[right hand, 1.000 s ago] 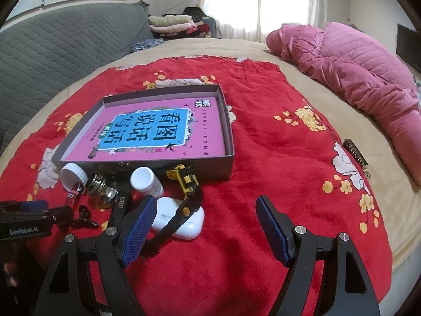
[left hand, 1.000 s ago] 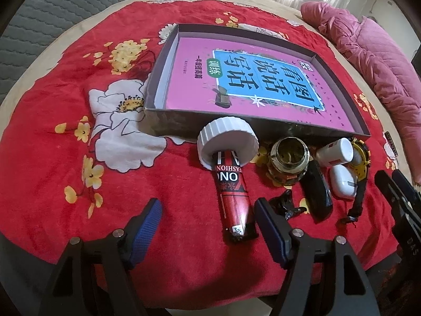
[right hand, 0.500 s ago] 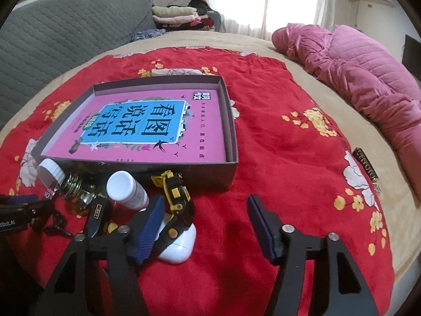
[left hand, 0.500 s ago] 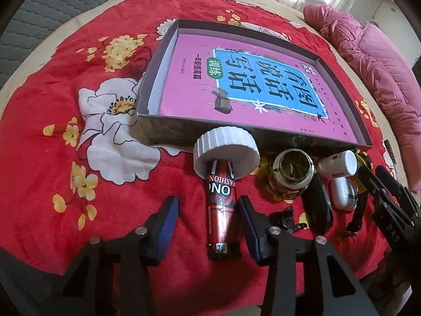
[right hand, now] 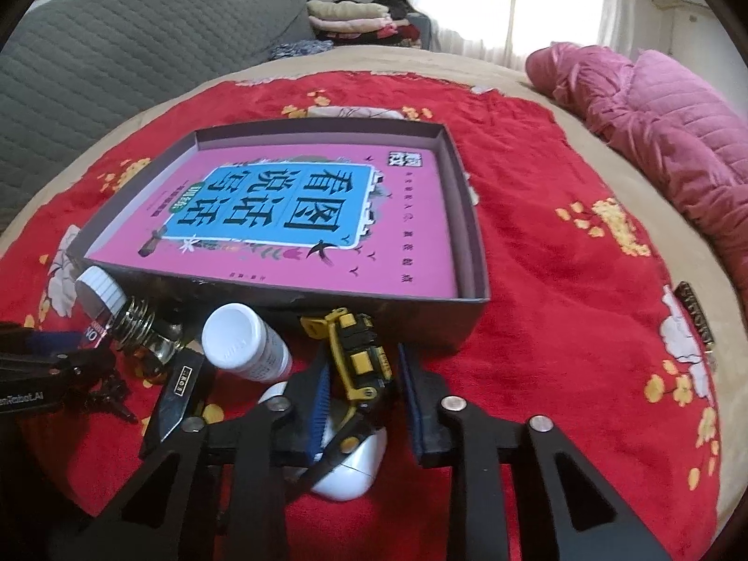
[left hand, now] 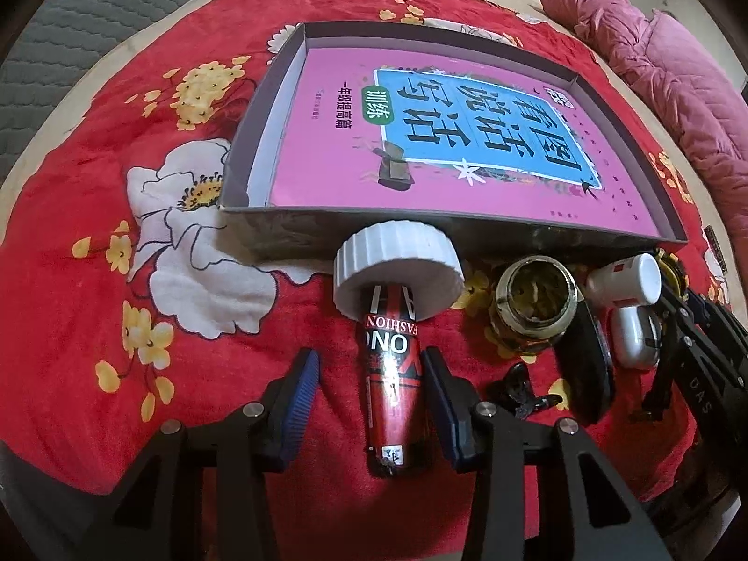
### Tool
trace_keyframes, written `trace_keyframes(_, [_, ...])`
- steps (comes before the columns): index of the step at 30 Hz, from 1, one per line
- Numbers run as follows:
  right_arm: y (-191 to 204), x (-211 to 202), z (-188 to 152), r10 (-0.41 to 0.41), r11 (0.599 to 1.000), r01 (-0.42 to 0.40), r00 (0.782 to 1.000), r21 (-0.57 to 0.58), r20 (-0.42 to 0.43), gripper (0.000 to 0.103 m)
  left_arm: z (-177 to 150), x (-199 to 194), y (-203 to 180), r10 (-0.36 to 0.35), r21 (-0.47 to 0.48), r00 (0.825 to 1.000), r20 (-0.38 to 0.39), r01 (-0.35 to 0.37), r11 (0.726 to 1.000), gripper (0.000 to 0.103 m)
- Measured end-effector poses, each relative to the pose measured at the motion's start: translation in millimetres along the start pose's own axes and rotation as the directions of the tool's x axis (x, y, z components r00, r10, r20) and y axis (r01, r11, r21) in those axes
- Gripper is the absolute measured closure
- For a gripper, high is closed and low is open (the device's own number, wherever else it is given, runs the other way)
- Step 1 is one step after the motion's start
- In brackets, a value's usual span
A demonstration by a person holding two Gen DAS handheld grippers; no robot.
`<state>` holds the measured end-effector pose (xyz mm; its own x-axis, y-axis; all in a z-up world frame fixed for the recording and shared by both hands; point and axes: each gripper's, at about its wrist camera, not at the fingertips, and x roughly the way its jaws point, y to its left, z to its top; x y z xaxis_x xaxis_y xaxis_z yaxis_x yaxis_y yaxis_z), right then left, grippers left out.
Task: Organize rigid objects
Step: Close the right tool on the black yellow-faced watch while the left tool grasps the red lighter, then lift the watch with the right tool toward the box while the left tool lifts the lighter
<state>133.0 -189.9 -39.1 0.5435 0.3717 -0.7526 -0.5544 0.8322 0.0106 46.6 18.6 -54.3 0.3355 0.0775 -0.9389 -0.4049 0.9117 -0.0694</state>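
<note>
A red bottle (left hand: 395, 383) with a wide white cap (left hand: 397, 271) lies on the red blanket before a shallow grey box (left hand: 290, 229) holding a pink book (left hand: 449, 140). My left gripper (left hand: 369, 395) is open, its blue pads either side of the bottle; the right pad looks close to touching it. My right gripper (right hand: 362, 390) is open around a yellow toy truck (right hand: 357, 355), which lies over a white case (right hand: 350, 467). A white pill bottle (right hand: 245, 343), a glass jar (left hand: 535, 311) and a black knife (right hand: 180, 390) lie between.
A black hair clip (left hand: 521, 390) lies right of the red bottle. The right gripper shows at the left wrist view's right edge (left hand: 701, 355). A pink quilt (right hand: 654, 107) lies at the bed's right, a grey headboard (right hand: 117, 65) behind. A small dark tag (right hand: 696, 318) lies on the blanket's right.
Both grippers have moved forward and narrowed. The left one now straddles the red bottle, and the right one straddles the yellow truck. The objects have not moved.
</note>
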Motion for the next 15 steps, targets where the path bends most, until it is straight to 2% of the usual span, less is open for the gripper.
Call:
trace_keyframes(2, [-4, -1, -1, 0.021, 1.000, -0.021, 1.000, 0.016, 0.005, 0.076, 1, 0, -1, 0.003, 0.009, 1.000, 0.002, -0.003, 1.000, 0.062])
trace_keyframes(7, [-14, -5, -1, 0.050, 0.996, -0.051, 0.999, 0.072, 0.019, 0.077, 4, -3, -4, 0.011, 0.061, 1.000, 0.012, -0.012, 0.998, 0.081])
trace_keyframes(15, [-20, -25, -3, 0.136, 0.984, -0.143, 0.988, 0.109, 0.071, 0.077, 2, -15, 10, -0.082, 0.028, 0.997, 0.010, 0.082, 0.996, 0.081])
